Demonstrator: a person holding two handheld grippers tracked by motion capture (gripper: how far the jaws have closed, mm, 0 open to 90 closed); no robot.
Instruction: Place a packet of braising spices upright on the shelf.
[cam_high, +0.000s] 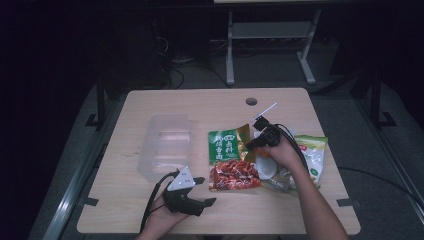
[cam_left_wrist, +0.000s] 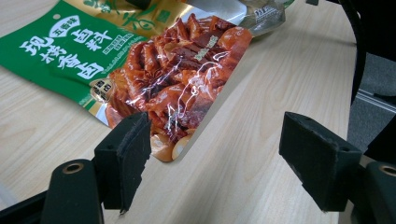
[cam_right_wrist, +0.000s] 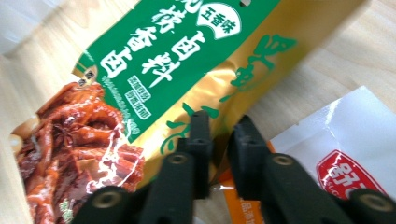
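Wooden table (cam_high: 150, 105): right gripper (cam_high: 253, 144), forearm angled inward, pinches the green-and-red packet's (cam_high: 231, 159) edge, packet lengthwise away from the person; left gripper (cam_high: 202, 191) rests released.

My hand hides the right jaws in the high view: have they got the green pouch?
Observer: Yes. In the right gripper view, the right gripper is nearly closed on the gold edge of the green pouch.
Operator: Anything else caught in it?
Observer: It looks like the pouch alone; the white packet lies beside the jaws.
Operator: And the left one?
Observer: The left gripper is open and empty, with the pouch's corner just ahead of it.
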